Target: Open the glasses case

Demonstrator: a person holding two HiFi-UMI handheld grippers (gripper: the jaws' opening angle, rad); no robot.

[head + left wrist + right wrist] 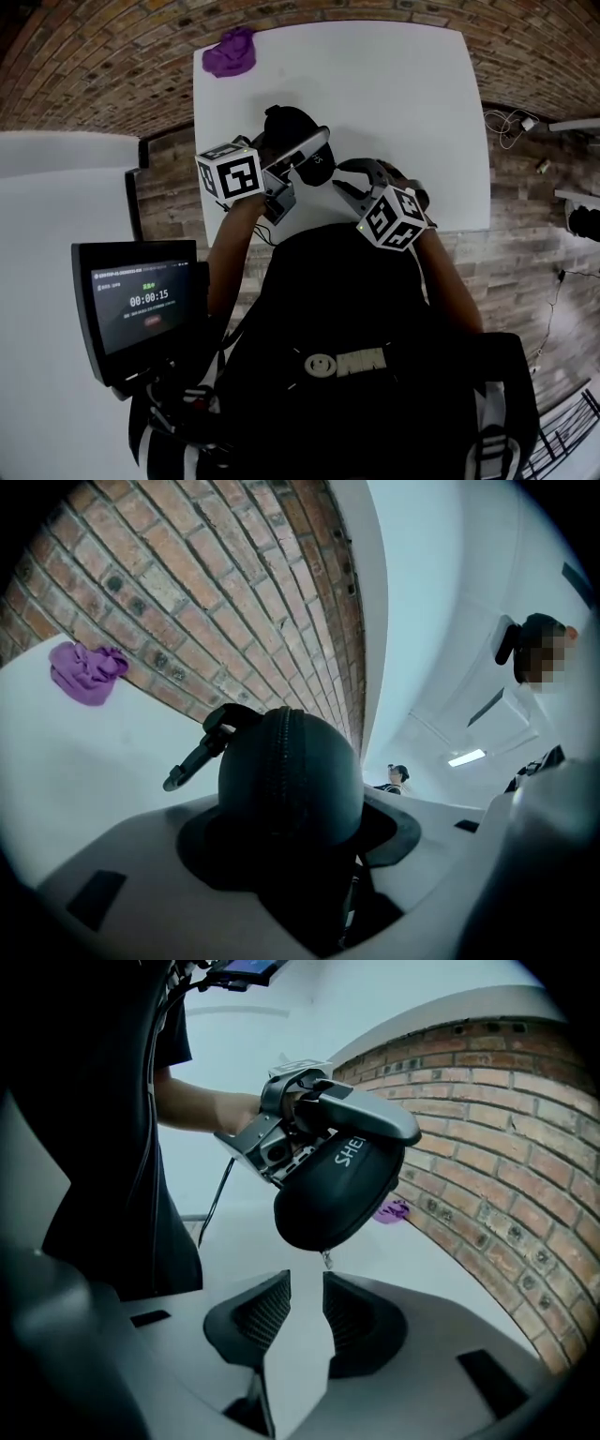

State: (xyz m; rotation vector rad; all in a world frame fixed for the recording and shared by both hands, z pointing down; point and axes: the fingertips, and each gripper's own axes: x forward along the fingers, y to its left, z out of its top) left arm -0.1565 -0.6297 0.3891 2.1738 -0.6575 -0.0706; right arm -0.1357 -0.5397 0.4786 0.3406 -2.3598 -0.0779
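With my left gripper (295, 832) clamped on the glasses case (337, 1190), I'd ease the slightly parted, empty right gripper (307, 1312) around the dangling zipper pull (326, 1260), then pinch squarely.

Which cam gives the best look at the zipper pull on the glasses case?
Right gripper view: the zipper pull hangs clear under the glasses case, unobstructed. Left gripper view shows only the zipper track over the case's end, no pull. Head view: too small to make out.
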